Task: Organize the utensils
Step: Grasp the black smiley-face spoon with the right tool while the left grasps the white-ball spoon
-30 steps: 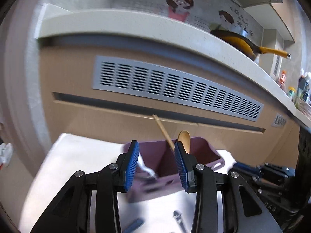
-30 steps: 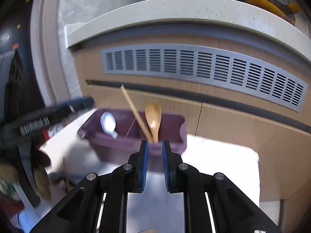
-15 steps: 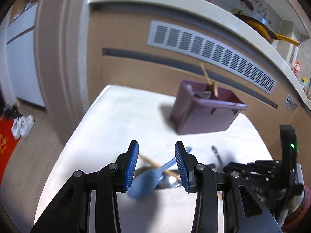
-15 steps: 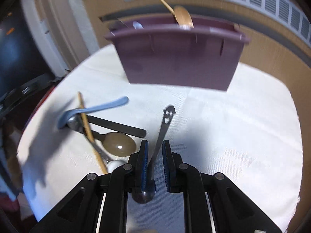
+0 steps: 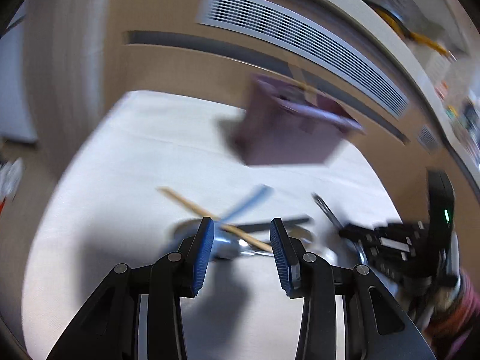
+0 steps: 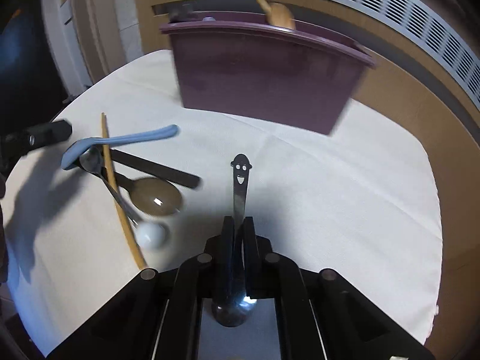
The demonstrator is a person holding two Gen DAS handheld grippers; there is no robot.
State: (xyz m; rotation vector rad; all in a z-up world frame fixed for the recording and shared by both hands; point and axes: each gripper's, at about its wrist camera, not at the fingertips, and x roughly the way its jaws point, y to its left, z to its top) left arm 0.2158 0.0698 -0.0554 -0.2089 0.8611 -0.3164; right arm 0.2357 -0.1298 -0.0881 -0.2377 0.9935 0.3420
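Right tool point(image 6: 239, 225) angled down, just clamped onto smiley spoon point(image 6: 240, 186)

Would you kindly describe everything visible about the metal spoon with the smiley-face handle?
The smiley spoon looks like polished steel: a slim flat handle ending in a cut-out hatted, smiling face, and a shiny round bowl near the camera. It lies on the white cloth, face end toward the purple caddy. The right gripper has just closed on its handle.

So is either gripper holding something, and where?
The right gripper pinches the smiley-handled metal spoon around its handle's middle, nearer the bowl. The left gripper is open, holding nothing.
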